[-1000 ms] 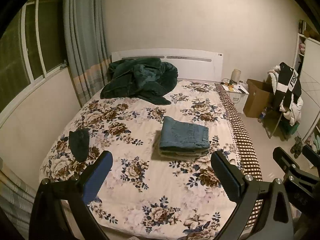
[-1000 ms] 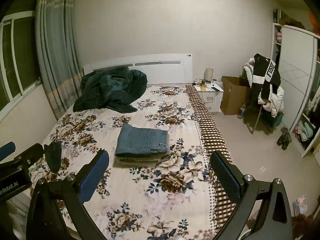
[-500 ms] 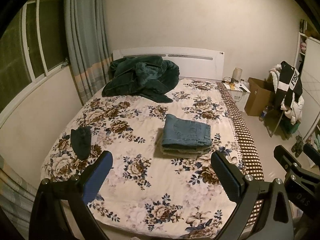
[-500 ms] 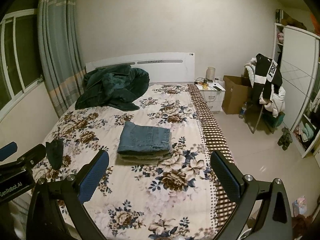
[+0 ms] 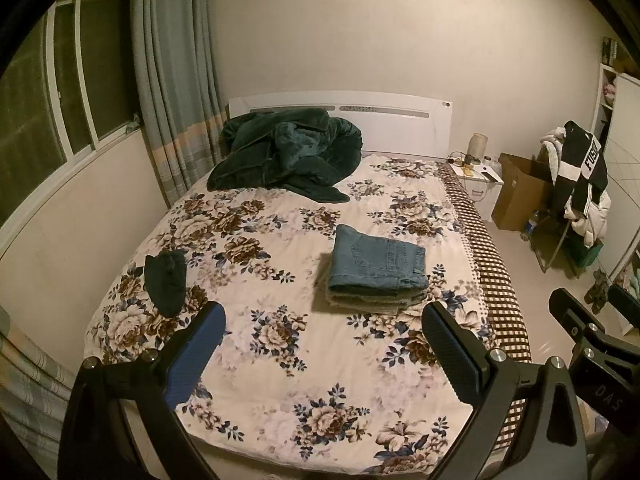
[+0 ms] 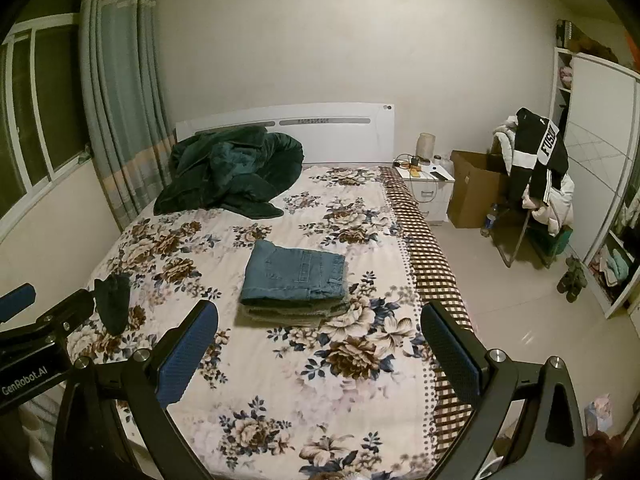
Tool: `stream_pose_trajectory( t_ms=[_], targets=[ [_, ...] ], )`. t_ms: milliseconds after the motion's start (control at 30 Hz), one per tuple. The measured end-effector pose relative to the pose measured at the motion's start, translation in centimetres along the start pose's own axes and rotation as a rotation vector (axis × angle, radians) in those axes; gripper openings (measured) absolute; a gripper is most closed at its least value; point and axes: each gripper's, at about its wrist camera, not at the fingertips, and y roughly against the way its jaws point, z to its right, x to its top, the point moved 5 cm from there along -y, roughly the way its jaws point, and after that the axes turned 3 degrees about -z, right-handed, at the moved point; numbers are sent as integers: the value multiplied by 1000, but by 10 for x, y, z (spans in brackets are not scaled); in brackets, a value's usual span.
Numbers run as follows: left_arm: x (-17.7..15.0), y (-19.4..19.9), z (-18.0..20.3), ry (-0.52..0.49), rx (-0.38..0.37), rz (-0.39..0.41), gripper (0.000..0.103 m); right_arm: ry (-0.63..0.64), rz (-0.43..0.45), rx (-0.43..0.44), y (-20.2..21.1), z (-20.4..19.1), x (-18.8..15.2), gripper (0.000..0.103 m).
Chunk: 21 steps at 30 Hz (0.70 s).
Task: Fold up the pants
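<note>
Lying folded flat on the bed (image 5: 280, 360) — blue pants (image 5: 378, 264), neat rectangle — both grippers' jaws spread, empty.

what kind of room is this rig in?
A home bedroom, almost certainly. A bed with a floral cover and white headboard fills the view, with folded jeans on it. A nightstand and a wardrobe stand beside it.

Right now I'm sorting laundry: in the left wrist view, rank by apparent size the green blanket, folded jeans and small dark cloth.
1. Green blanket, though farthest from the camera.
2. Folded jeans.
3. Small dark cloth, clearly smallest.
</note>
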Motion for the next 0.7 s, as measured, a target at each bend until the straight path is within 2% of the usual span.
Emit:
stream_pose_trajectory(
  t_ms=[700],
  targets=[
    [0,0,0,2,2,0,100,2,1,2,0,-1,1,103]
  ],
)
